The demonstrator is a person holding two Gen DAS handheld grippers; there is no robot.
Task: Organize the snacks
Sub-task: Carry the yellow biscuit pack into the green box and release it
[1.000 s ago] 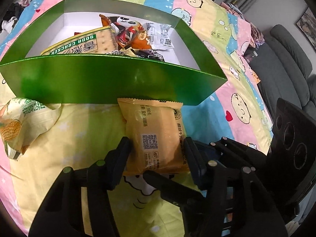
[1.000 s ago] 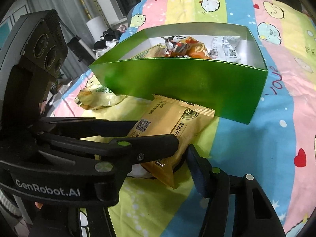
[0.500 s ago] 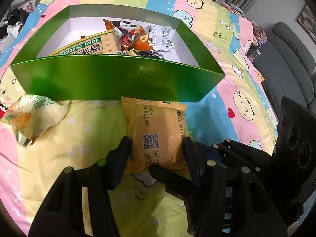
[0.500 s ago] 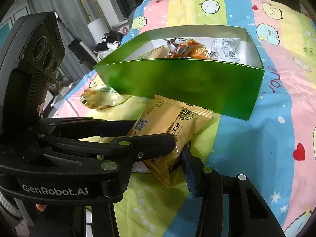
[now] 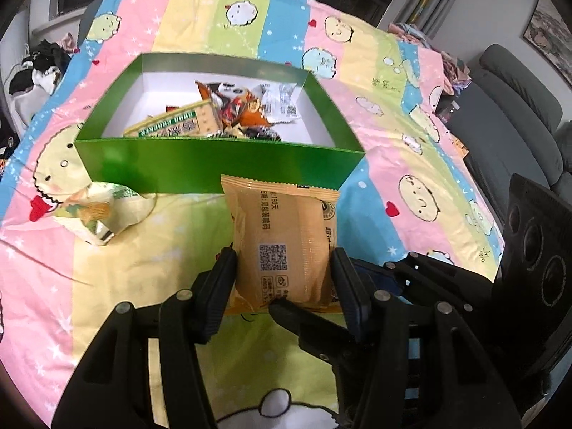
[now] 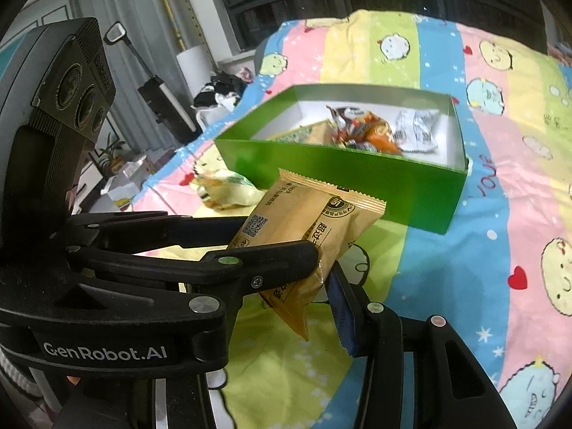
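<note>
orange packet [image 5: 284, 241] sits pinched between the left gripper [image 5: 282, 279] fingers, qr code up, raised off the bedsheet [image 5: 118, 286] just in front of the green box [image 5: 214, 168]. box holds a cracker pack [image 5: 178, 127] and mixed snacks. pale bag [image 5: 96, 214] lies on the sheet left of the packet.

right wrist view: right gripper [image 6: 323, 268] jaws have just been closing; they now press the same packet's [image 6: 307, 228] lower corner. packet hangs tilted, clear of the sheet. box [image 6: 357, 178] beyond, pale bag [image 6: 223, 191] beside it.
</note>
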